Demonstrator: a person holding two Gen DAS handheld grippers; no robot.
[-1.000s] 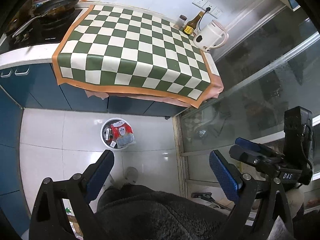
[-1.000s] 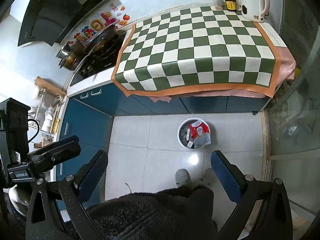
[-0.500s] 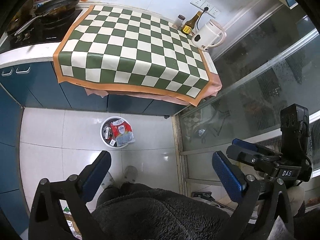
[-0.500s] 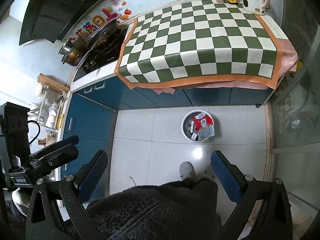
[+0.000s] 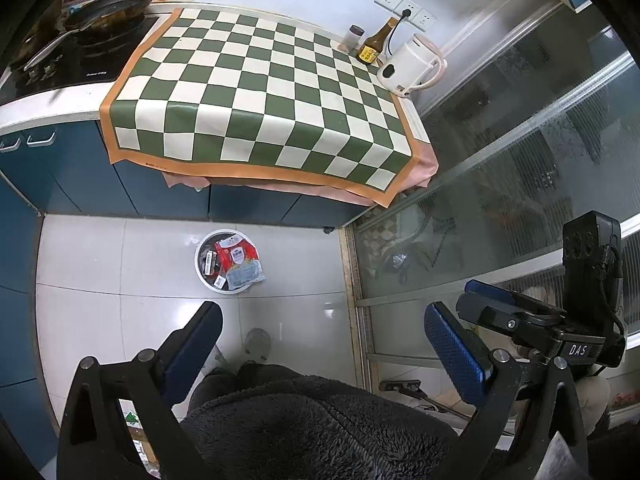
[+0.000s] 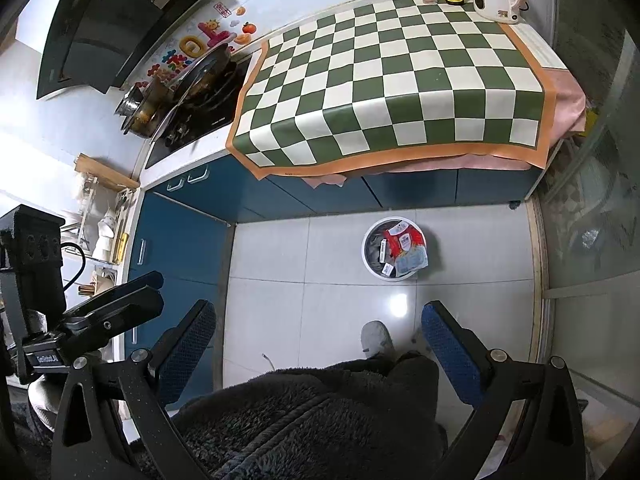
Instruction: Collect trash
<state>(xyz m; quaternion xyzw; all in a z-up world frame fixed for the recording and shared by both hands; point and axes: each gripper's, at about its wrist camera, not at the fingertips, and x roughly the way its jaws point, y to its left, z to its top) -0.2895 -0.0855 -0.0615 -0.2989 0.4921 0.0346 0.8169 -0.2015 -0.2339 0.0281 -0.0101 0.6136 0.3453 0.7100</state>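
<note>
A round white bin (image 5: 199,264) (image 6: 367,258) stands on the tiled floor below the counter. Red and white wrappers (image 5: 236,258) (image 6: 406,246) lie in it, one clear packet hanging over its rim. My left gripper (image 5: 322,326) is held high above the floor with its blue-padded jaws wide open and nothing between them. My right gripper (image 6: 318,322) is open too, also empty, well back from the bin. Each gripper shows at the side of the other's view. The green-and-cream checked cloth (image 5: 256,92) (image 6: 400,80) on the counter carries no trash.
A white kettle (image 5: 410,66), a brown bottle (image 5: 374,46) and a small jar (image 5: 352,36) stand at the counter's back right. A pan (image 5: 108,4) sits on the hob at left. Blue cabinets (image 6: 180,232) and a glass door (image 5: 500,184) flank the floor. A person's dark fleece and grey slipper (image 6: 376,336) fill the foreground.
Both views have shifted slightly, so the counter and bin sit a little differently in frame. The left jaws have spread a touch wider. Nothing was picked up or dropped.
</note>
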